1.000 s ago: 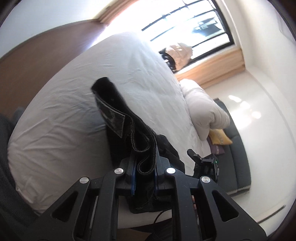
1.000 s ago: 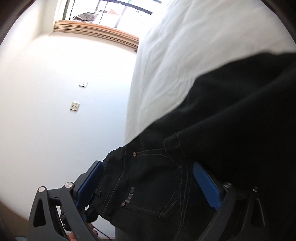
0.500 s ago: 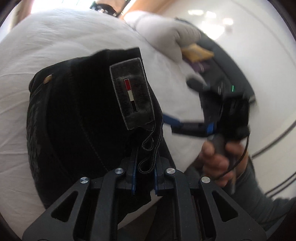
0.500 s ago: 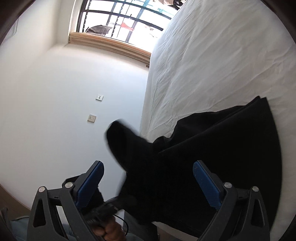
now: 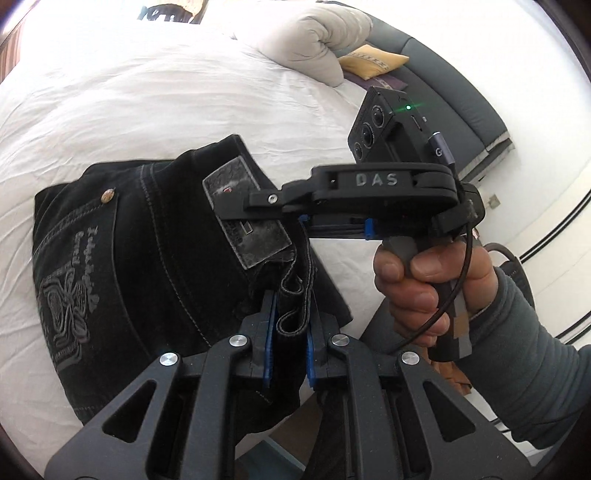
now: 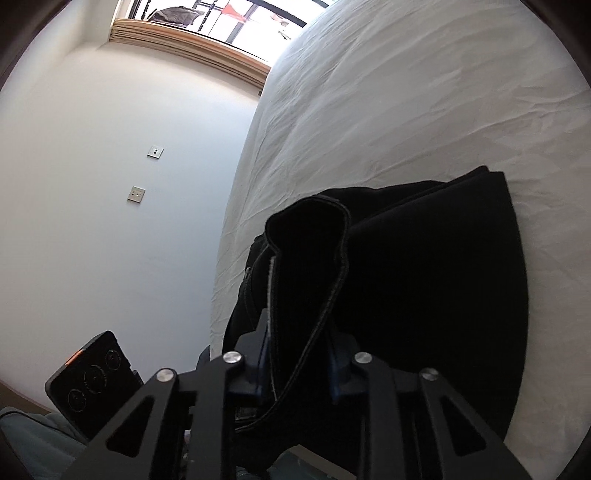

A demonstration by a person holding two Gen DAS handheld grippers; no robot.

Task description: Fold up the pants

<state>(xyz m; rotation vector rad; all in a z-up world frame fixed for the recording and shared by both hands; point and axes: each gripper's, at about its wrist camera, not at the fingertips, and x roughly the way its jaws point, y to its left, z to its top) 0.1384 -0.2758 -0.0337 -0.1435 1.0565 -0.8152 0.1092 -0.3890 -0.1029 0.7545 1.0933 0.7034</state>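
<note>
Black jeans [image 5: 129, 251] lie folded on the white bed [image 5: 166, 96] near its front edge, with a grey waistband patch and an embroidered back pocket showing. My left gripper [image 5: 290, 314] is shut on a fold of the waistband. My right gripper [image 6: 299, 339] is shut on another edge of the jeans [image 6: 424, 280], which rises as a black loop between its fingers. The right gripper also shows in the left wrist view [image 5: 295, 218], reaching over the waistband patch from the right.
A rolled white duvet [image 5: 314, 40] and a yellow cushion [image 5: 373, 61] lie at the far side by a dark grey sofa [image 5: 458, 96]. A white wall with two sockets [image 6: 136, 194] stands left of the bed. A window [image 6: 240, 22] is at the far end.
The right gripper was open half a second ago and has closed on the jeans' edge. The left gripper has lowered the waistband toward the bed, still shut on it.
</note>
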